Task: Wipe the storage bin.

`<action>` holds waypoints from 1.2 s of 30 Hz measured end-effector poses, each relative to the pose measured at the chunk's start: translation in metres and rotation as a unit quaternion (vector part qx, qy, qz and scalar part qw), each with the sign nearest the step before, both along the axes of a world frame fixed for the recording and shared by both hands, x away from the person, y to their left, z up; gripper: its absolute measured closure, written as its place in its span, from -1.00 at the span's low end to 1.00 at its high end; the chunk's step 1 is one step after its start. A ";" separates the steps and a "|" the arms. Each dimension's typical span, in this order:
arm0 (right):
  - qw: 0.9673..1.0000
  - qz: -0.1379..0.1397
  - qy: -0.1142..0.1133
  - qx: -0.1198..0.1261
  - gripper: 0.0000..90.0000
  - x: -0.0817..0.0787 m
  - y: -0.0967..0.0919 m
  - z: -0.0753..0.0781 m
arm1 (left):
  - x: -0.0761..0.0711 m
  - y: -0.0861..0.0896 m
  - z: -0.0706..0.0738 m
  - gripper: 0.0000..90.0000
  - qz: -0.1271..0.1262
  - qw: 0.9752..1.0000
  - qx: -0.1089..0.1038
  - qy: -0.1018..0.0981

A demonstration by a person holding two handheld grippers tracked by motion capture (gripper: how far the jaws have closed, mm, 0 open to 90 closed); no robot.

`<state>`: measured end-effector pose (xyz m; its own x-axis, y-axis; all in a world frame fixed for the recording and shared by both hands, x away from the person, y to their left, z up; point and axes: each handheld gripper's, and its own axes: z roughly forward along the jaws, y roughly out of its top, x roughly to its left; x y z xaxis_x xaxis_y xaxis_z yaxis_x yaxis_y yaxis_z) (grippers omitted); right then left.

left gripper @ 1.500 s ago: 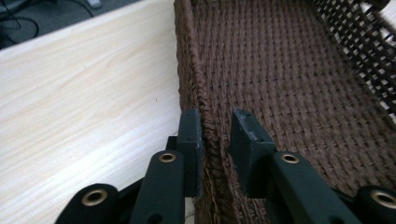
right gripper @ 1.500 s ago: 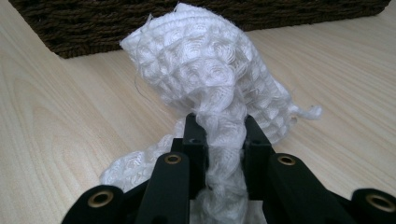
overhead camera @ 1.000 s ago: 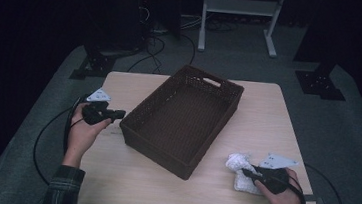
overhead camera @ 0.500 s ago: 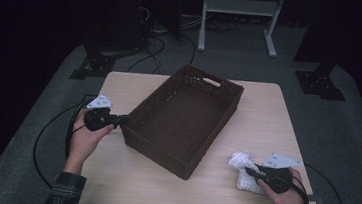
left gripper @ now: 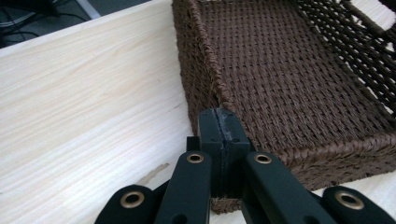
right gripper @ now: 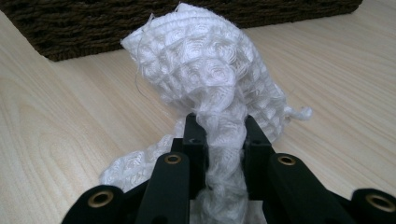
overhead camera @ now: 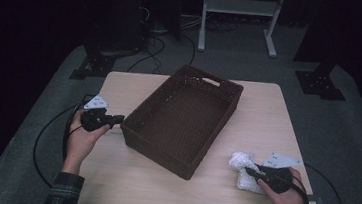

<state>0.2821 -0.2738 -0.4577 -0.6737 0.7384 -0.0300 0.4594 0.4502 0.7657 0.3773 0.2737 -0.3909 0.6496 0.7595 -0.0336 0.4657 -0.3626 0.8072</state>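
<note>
Right tongs (right gripper: pixel 219 135) pinch the white cloth (right gripper: pixel 210 70) beside the basket (overhead camera: pixel 182 117).

A dim recording lab or studio: a pale wooden table (overhead camera: pixel 268 115) stands alone on grey carpet (overhead camera: pixel 327 126), with black cables (overhead camera: pixel 159 44) trailing across the floor, black equipment stands (overhead camera: pixel 317 75) and a white metal frame (overhead camera: pixel 237 17) behind

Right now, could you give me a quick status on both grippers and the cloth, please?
Left gripper shut at the basket corner. Right gripper shut on the white cloth, bunched on the table. Basket wall between cloth and basket floor.
</note>
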 end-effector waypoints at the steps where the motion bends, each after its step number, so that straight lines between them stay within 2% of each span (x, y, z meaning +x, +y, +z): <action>1: 1.000 -0.001 0.000 0.000 0.69 0.000 0.000 0.000 | -0.001 -0.001 0.000 1.00 -0.004 1.000 0.001 0.000; 9: 1.000 -0.013 -0.003 0.000 0.69 0.000 -0.008 0.001 | -0.009 -0.017 -0.001 1.00 -0.033 0.999 -0.008 0.000; 16: 1.000 -0.027 -0.001 0.000 0.69 -0.002 -0.016 0.001 | -0.014 -0.034 -0.004 1.00 -0.064 0.998 -0.013 0.003; 27: 0.999 -0.038 -0.003 -0.003 0.69 -0.003 -0.024 0.001 | -0.023 -0.061 -0.003 1.00 -0.110 0.994 -0.022 0.001; 36: 0.999 -0.046 -0.003 -0.002 0.69 -0.005 -0.029 0.001 | -0.029 -0.092 -0.004 0.99 -0.148 0.989 -0.023 -0.002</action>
<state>0.2769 -0.3025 -0.4568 -0.6029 0.7969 -0.0371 0.4950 0.4101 0.7660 0.3485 0.1819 -0.3945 0.8439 0.5330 -0.0614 0.3415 -0.4453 0.8277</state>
